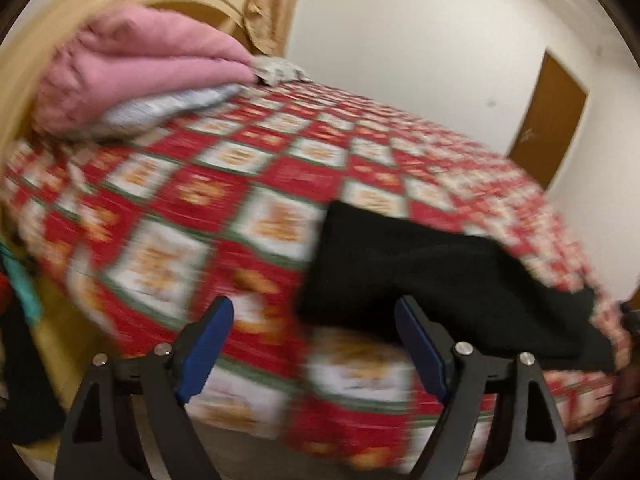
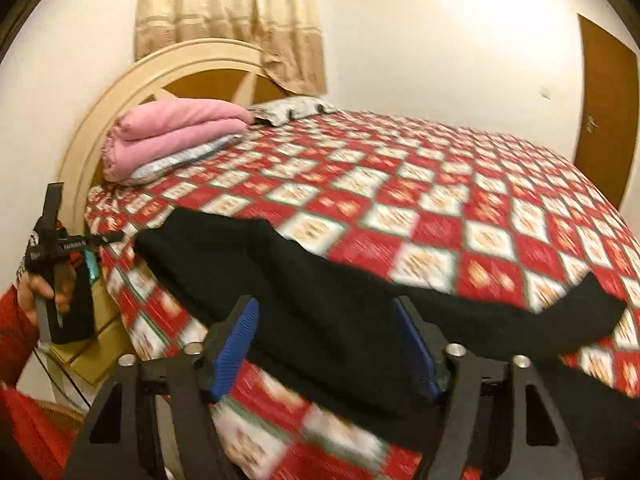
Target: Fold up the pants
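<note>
1. In the left wrist view we see the left gripper (image 1: pixel 314 346) with its blue pads (image 1: pixel 208 344) spread wide; nothing is pinched between them, and the near edge of the bed lies in the gap
2. In the right wrist view we see the right gripper (image 2: pixel 326 346) with its jaws spread as well; the black cloth lies between and beneath the pads, but we see no pad pressing on it
3. The black pants (image 2: pixel 320 280) lie flat along the near edge of the bed, stretched from left to right, with part of the cloth hanging over the edge toward us
4. The pants rest on a red, white and green checked bedspread (image 2: pixel 440 200) that covers the whole mattress
5. At the left of the right wrist view, a hand (image 2: pixel 40 286) in a red sleeve (image 2: pixel 12 328) holds the other gripper just beside the bed corner
6. Farther back, a folded pink blanket (image 2: pixel 172 136) sits on a pale pillow (image 2: pixel 184 158) at the head of the bed
7. Behind these stand a round cream headboard (image 2: pixel 120 88), a beige curtain (image 2: pixel 228 12), a white wall (image 2: pixel 440 40) and a brown door (image 2: pixel 604 120)
</note>
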